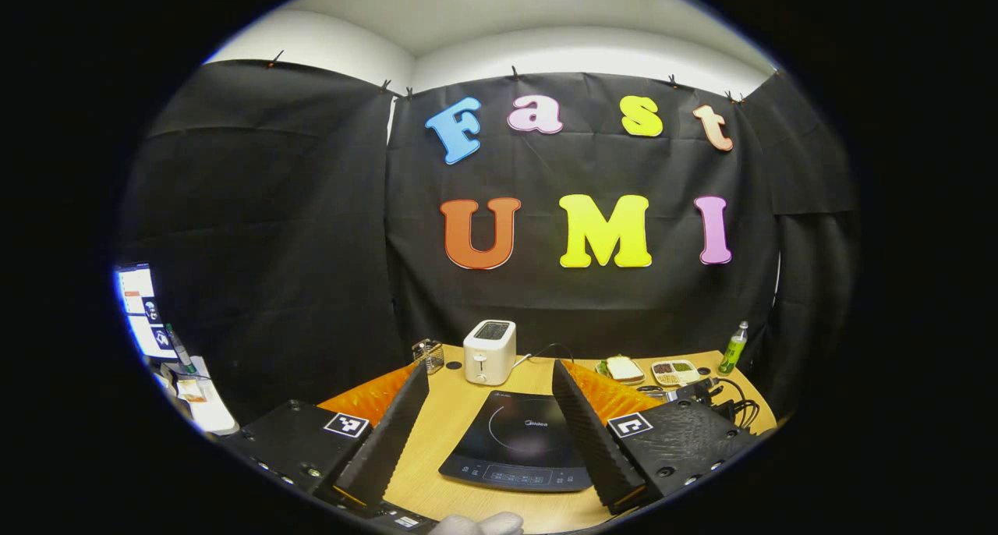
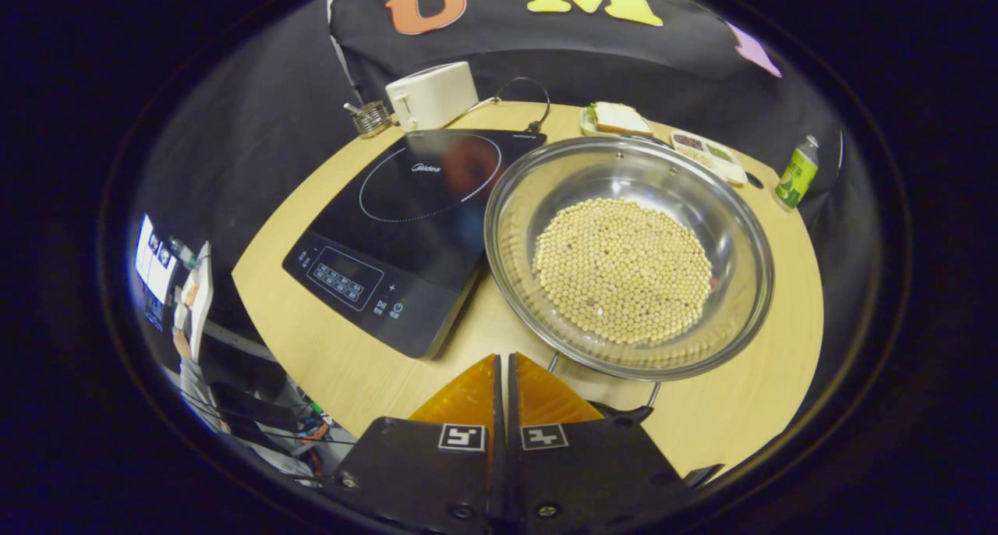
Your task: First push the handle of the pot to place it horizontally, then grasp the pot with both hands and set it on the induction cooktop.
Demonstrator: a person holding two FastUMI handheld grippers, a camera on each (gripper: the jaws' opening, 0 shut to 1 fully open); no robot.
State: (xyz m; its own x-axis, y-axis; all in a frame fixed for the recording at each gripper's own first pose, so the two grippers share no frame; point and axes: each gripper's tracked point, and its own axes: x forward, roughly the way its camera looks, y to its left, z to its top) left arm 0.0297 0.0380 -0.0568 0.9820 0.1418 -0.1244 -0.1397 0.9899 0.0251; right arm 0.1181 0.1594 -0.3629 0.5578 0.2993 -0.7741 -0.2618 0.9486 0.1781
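Left claw (image 1: 491, 434) hangs with its fingers spread wide and nothing between them, framing the black glass induction cooktop (image 1: 518, 441) on the pale wooden surface (image 1: 452, 418). Behind the cooktop stand a small wire basket (image 1: 428, 354) and a white two-slot toaster (image 1: 490, 351); farther right lie a sandwich on a plate (image 1: 624, 369), a divided snack tray (image 1: 675, 372) and a green bottle (image 1: 733, 348).

In the right gripper view, the cooktop (image 2: 405, 231) sits left, and the wide shiny steel pot (image 2: 733, 239) filled with pale round beans (image 2: 624, 270) rests on the surface just beside it, its rim touching or nearly touching the cooktop's edge. Right claw (image 2: 505, 387) is closed, fingers pressed together and empty, tips close to the pot's thin wire handle (image 2: 604, 379) at the near rim.

Judging from this, a push too high or too hard could slide the whole pot or tip it, spilling beans, and the handle is thin enough for closed fingertips to slip past.
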